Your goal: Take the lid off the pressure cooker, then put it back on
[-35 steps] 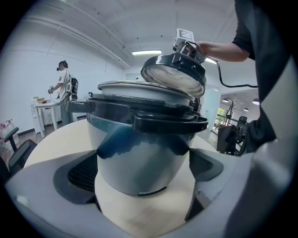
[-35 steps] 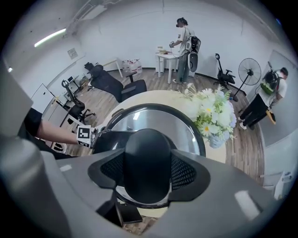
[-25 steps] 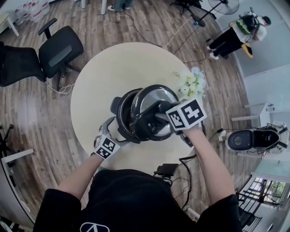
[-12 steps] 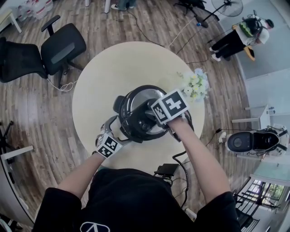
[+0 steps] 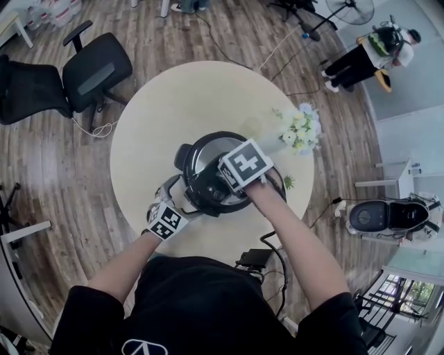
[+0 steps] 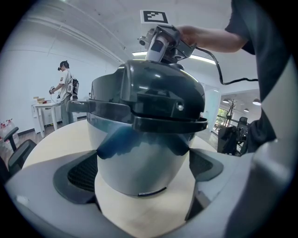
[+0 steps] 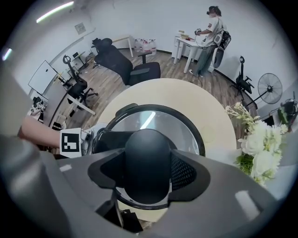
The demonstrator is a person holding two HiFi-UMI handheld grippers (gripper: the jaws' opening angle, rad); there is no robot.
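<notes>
A: What is nearest?

B: The left gripper (image 6: 144, 173), low at the near side of the table. Its jaws are closed on the steel body of the pressure cooker (image 6: 135, 148). One pad lies against each side, just under the black handle (image 6: 139, 121).

A: And the other one?

B: The right gripper (image 7: 148, 173) points straight down from above. Its jaws clamp the round black knob (image 7: 146, 153) in the middle of the lid (image 7: 174, 128), with a pad on either side.

A: So where is the lid?

B: On top of the cooker, covering its mouth. Whether it is locked in place I cannot tell.

A: Is anything in the cooker?

B: The lid hides the inside, so I cannot say.

A: Where does the cooker stand?

B: On the round pale table (image 5: 173, 104), a little to the near side of its middle.

A: What are the counts?

B: One cooker, one lid, one knob, two grippers and one table. Near the cooker, at the table's right edge, is one bunch of white and yellow flowers (image 5: 300, 132). What holds it I cannot make out.

A: And farther off?

B: A wooden floor. At the far left there are two black office chairs, one (image 5: 97, 69) close to the table's edge and the other (image 5: 28, 90) farther out. At the far right there is one fan (image 5: 347, 8) and one person (image 5: 371, 45) standing, well apart from the table.
</notes>
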